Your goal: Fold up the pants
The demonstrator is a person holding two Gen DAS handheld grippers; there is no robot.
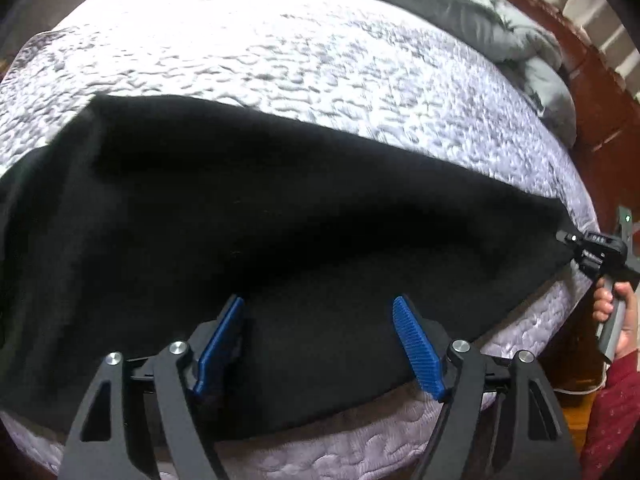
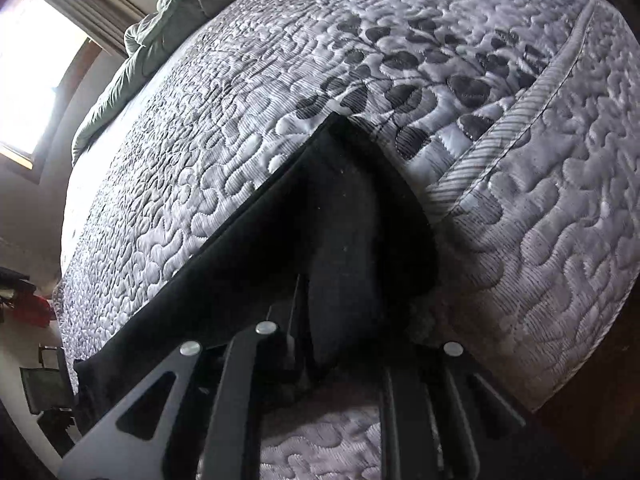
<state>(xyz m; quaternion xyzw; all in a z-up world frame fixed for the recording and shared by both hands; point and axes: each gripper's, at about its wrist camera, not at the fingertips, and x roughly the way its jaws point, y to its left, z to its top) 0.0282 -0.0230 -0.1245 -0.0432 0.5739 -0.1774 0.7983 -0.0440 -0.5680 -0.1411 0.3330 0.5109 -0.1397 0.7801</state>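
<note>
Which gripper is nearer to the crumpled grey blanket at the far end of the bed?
Right. The right gripper, pinching the black pants' corner, sits just below the crumpled grey blanket; the left gripper hovers open over the pants' near edge.

1. Left wrist cam rides its own gripper, tilted steeply down over the near edge of the mattress [image 1: 280, 60], close above the black pants [image 1: 280, 220]. It looks across the bed.
2. Right wrist cam sits even closer, nose almost in the pants [image 2: 340, 220], facing toward the window [image 2: 36, 72].
3. Both views share the pants, the mattress [image 2: 520, 220] and the grey duvet [image 1: 480, 12].
</note>
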